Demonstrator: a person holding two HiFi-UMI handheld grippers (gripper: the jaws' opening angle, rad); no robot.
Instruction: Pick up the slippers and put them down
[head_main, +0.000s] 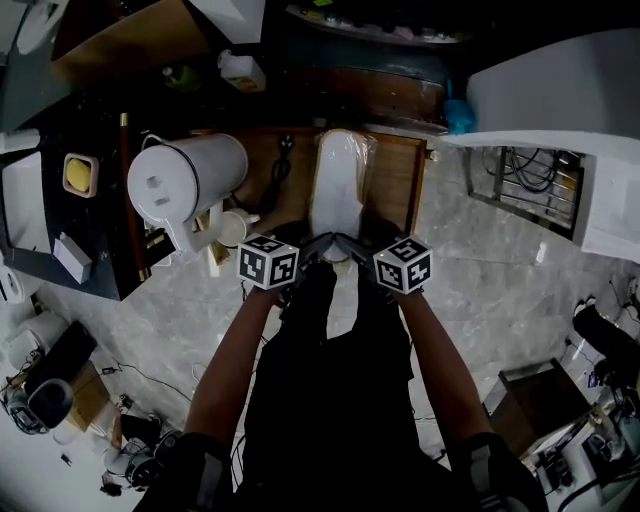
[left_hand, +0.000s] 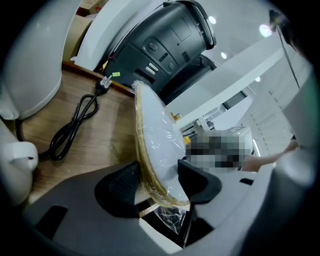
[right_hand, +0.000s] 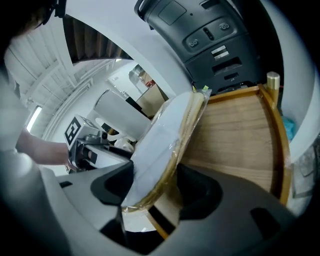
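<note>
A pair of flat white slippers (head_main: 338, 190) with tan soles, wrapped in clear plastic, lies lengthwise on a wooden tabletop (head_main: 395, 180). Both grippers meet at its near end. My left gripper (head_main: 312, 250) comes in from the left, and in the left gripper view the slippers (left_hand: 157, 135) stand edge-on between its dark pads, which touch both faces. My right gripper (head_main: 355, 250) comes in from the right. In the right gripper view its pads likewise close around the slippers (right_hand: 165, 135). Each gripper (left_hand: 157, 182) (right_hand: 156, 185) holds the pack across its thickness.
A large white jug-shaped appliance (head_main: 185, 180) and a white mug (head_main: 232, 228) stand to the left of the slippers. A black power cable (left_hand: 75, 125) lies on the wood beside them. A dark grey machine (left_hand: 170, 40) stands behind the table. The table has a raised rim (right_hand: 280, 145).
</note>
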